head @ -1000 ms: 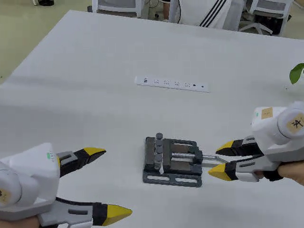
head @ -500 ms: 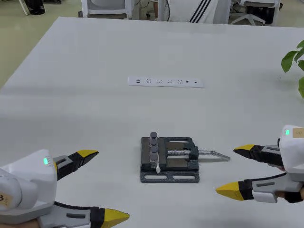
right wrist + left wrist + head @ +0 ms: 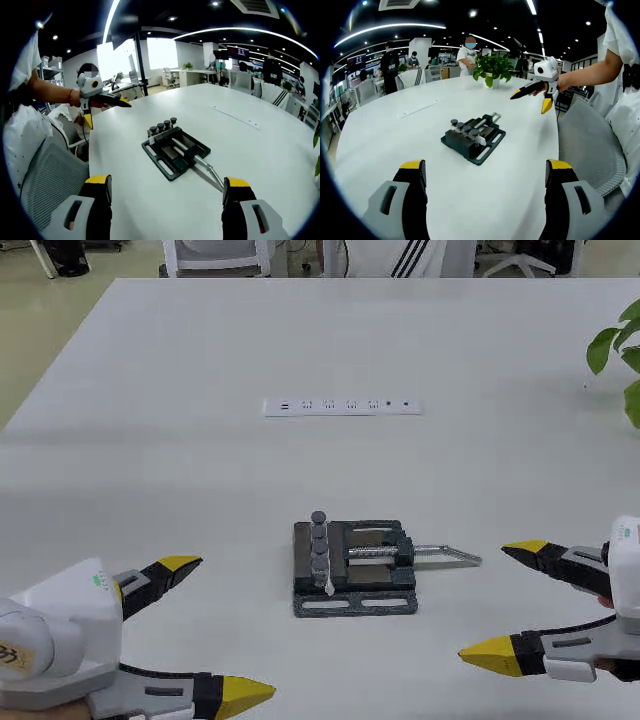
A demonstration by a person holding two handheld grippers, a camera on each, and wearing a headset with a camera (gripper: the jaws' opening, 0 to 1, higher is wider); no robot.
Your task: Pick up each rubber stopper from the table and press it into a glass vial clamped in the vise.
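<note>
Fingers (image 3: 178,565) on the left gripper (image 3: 225,627) and right gripper (image 3: 490,600) gape wide and empty, held clear of the vise (image 3: 372,585), probably because its vials (image 3: 319,545) look stoppered.

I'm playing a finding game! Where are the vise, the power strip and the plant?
vise (image 3: 355,578), head view, on the middle of its dark body.
power strip (image 3: 342,406), head view, on the middle of its white top.
plant (image 3: 492,67), left gripper view, on its green leaves.

No text can be read with certainty: a handwritten mark on the tan sticker (image 3: 12,655) of the left gripper (image 3: 225,627), at near left, is cut off, and white lettering on a far person's dark top (image 3: 388,65) is blurred.
</note>
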